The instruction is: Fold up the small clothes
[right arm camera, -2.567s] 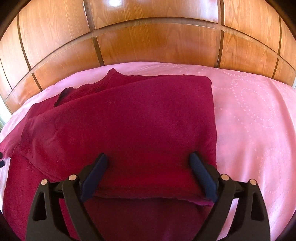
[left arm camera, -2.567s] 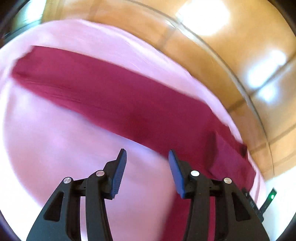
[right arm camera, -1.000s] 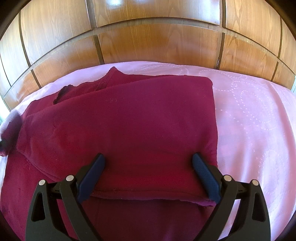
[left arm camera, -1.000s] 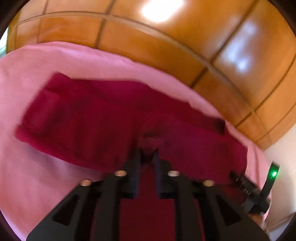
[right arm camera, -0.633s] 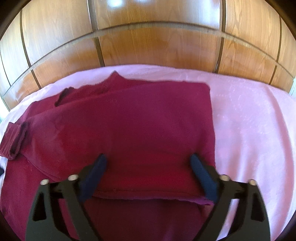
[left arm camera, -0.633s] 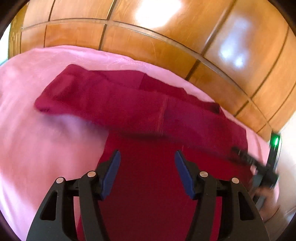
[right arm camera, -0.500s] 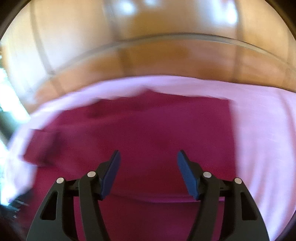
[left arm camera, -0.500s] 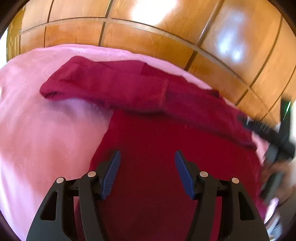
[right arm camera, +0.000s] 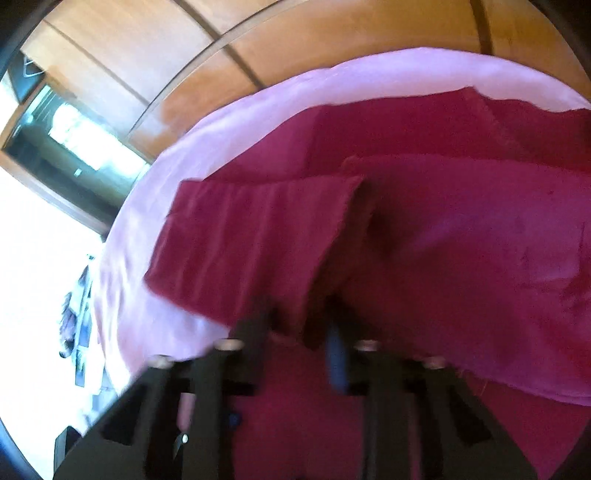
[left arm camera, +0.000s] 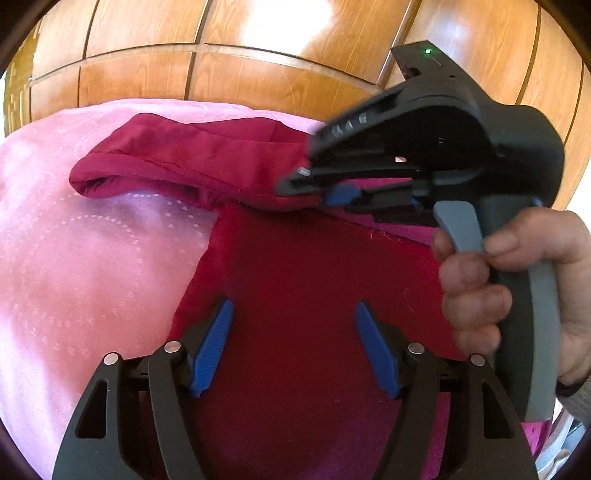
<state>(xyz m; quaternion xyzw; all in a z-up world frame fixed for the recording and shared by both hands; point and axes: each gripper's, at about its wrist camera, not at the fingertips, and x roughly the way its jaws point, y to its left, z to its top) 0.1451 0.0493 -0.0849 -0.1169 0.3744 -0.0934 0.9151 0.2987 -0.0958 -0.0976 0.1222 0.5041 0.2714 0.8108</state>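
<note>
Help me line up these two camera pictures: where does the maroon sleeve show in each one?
Left wrist: the sleeve stretches across the upper middle, toward the right gripper.
Right wrist: the sleeve lies left of centre, its near edge between the fingers.
Shared landmark: the pink bedspread under it.

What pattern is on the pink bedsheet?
Rings of small pale dots on the pink bedsheet, clearest in the left wrist view.

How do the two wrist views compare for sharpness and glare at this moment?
Left wrist view: mostly sharp, with white glare on the wood panelling; only the right tool is slightly smeared. Right wrist view: motion-blurred throughout, window area blown out, tool fingers soft against the maroon garment.
</note>
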